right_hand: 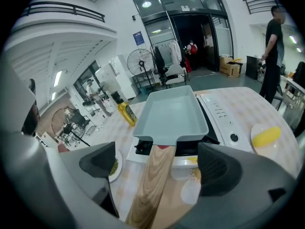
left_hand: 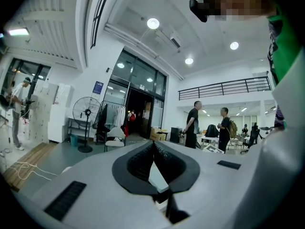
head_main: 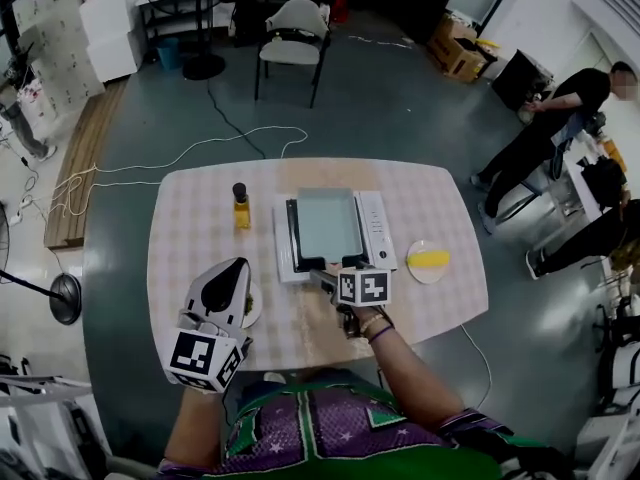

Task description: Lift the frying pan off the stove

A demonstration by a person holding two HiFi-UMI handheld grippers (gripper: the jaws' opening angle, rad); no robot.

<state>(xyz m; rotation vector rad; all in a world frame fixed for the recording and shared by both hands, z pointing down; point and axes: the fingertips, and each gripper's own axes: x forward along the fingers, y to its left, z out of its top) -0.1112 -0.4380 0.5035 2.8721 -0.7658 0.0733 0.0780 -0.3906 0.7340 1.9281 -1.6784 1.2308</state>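
Observation:
A rectangular grey-blue frying pan [head_main: 327, 223] [right_hand: 171, 116] sits on the white stove [head_main: 375, 230] [right_hand: 224, 123] at the table's middle. Its wooden handle [right_hand: 155, 185] points toward me. My right gripper [head_main: 345, 273] [right_hand: 159, 163] is open at the pan's near end. The handle runs between its fingers [right_hand: 221, 168], with gaps on both sides. My left gripper [head_main: 225, 288] [left_hand: 153, 144] is shut on nothing. It hovers over the table's near left side and looks out at the room.
A yellow oil bottle [head_main: 241, 208] [right_hand: 125, 111] stands left of the stove. On the right is a plate with a yellow piece [head_main: 428, 260] [right_hand: 267, 136]. A small plate of greens [head_main: 252, 306] [right_hand: 114, 166] lies near the left gripper. People [head_main: 545, 133] stand far right.

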